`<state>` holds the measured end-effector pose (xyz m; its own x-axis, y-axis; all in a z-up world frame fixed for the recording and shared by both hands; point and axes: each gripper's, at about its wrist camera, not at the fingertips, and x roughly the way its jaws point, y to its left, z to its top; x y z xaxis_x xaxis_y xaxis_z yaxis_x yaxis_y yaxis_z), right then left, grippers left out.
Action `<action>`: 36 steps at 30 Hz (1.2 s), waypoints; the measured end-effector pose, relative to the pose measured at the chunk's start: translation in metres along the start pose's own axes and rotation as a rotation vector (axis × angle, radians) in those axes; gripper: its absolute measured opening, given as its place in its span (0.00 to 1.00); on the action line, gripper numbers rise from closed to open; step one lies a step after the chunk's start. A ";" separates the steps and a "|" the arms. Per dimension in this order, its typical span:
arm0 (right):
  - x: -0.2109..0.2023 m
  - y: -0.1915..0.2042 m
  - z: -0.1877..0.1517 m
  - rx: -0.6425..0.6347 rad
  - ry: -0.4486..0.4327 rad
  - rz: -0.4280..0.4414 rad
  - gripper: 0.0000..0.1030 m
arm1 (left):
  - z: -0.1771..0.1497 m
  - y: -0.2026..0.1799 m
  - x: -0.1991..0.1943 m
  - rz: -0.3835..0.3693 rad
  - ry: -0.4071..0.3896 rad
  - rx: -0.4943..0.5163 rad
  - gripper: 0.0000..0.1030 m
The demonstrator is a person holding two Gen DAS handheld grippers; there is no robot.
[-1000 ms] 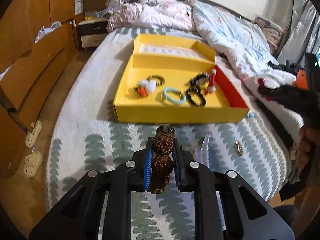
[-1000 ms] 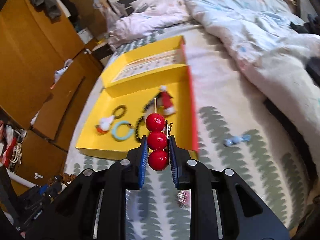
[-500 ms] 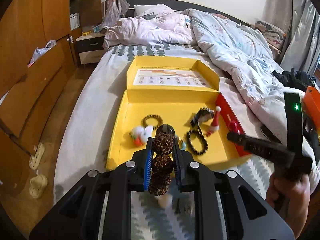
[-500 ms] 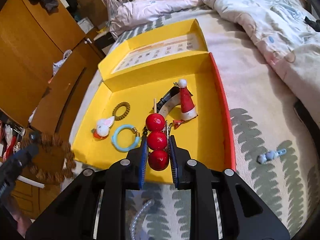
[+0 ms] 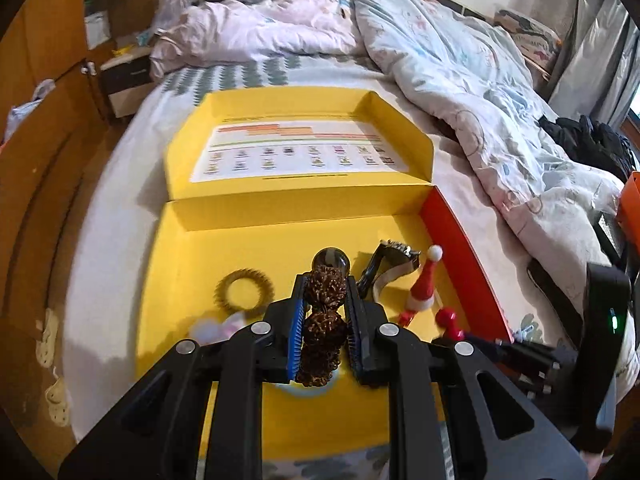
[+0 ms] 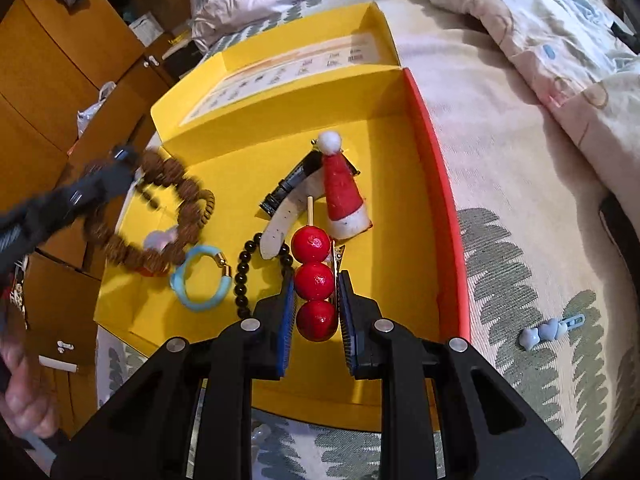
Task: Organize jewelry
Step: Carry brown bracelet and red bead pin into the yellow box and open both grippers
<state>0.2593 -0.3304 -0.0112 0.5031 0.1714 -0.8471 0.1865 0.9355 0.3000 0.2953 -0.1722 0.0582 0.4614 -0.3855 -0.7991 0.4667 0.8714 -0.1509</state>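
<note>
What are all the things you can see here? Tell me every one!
Box: one, yellow with a red side, open on the bed.
Seed-bead bracelet: one, brown, held over the box.
Ball hair clip: one, three red balls, held over the box.
Santa hat clip: one, red and white, in the box.
Watch: one, black strap, in the box beside the hat.
Black bead bracelet: one, in the box.
Ring hair tie: one, light blue, in the box.
Spiral hair tie: one, brown, in the box.
Heart clip: one, pale blue, on the bedsheet.
Duvet: one, pale patterned, on the bed.
Left gripper: black, shut on the seed beads.
Right gripper: black, shut on the red balls.
</note>
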 end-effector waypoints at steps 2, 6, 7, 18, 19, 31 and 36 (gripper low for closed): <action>0.004 -0.002 0.000 0.001 0.011 -0.001 0.21 | 0.005 0.000 0.012 -0.021 0.021 0.003 0.19; 0.010 0.001 0.001 -0.009 0.029 -0.007 0.21 | 0.011 0.003 0.030 -0.030 0.043 0.000 0.19; 0.012 0.002 0.001 -0.009 0.032 -0.008 0.21 | 0.012 0.005 0.036 -0.027 0.053 -0.004 0.19; 0.032 0.011 -0.001 -0.036 0.065 -0.052 0.21 | 0.014 0.029 0.072 0.034 0.134 -0.030 0.19; 0.032 0.011 -0.001 -0.034 0.063 -0.053 0.21 | 0.014 0.032 0.074 0.032 0.141 -0.042 0.19; 0.017 0.011 0.003 -0.050 0.010 -0.077 0.26 | 0.021 0.055 0.060 0.108 0.098 -0.073 0.53; -0.003 0.005 0.009 -0.034 -0.041 -0.057 0.35 | 0.017 0.060 0.023 0.121 0.028 -0.066 0.57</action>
<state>0.2661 -0.3288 -0.0037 0.5265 0.1051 -0.8437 0.1880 0.9534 0.2361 0.3468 -0.1337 0.0404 0.4897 -0.2688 -0.8294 0.3577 0.9295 -0.0900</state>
